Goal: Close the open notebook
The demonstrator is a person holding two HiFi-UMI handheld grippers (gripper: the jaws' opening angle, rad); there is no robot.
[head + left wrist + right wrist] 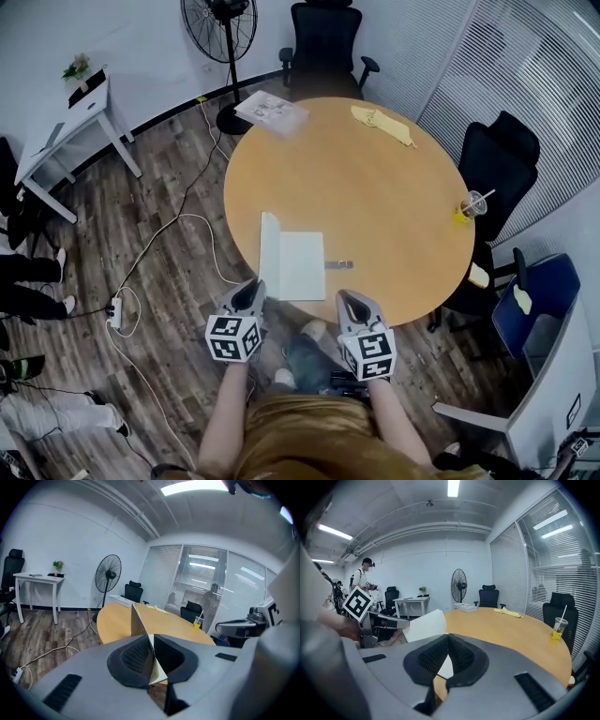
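1. Notebook (302, 266): lay open on the round table (394, 178), close to its near edge, btwn the two grippers. Right-hand pages lay flat; left cover (269, 249) stood raised, abt upright.
2. Left gripper (247, 296): jaws pinched on the near edge of the raised cover. In the left gripper view the cover (137, 623) ran edge-on btwn the jaws, no gap visible.
3. Right gripper (353, 302): jaws pressed together, nothing btwn them. It sat at the table's near edge, right of the notebook, and was not seen touching it.
4. Handling (judged): cover looked thin, light and fairly stiff, since it stood w/o sagging. Prob. card, so it would crease if bent hard, and its smooth faces might slip from a weak pinch.
5. Hold point (judged): near outer edge of the cover, away from the spine, as taken here. This gave the most leverage to swing it over to the right, whereas a grip by the spine would tend to drag the whole book.
6. Risk (judged): so light a book could slide on the smooth table as the cover folded. The free right gripper could steady the flat pages.
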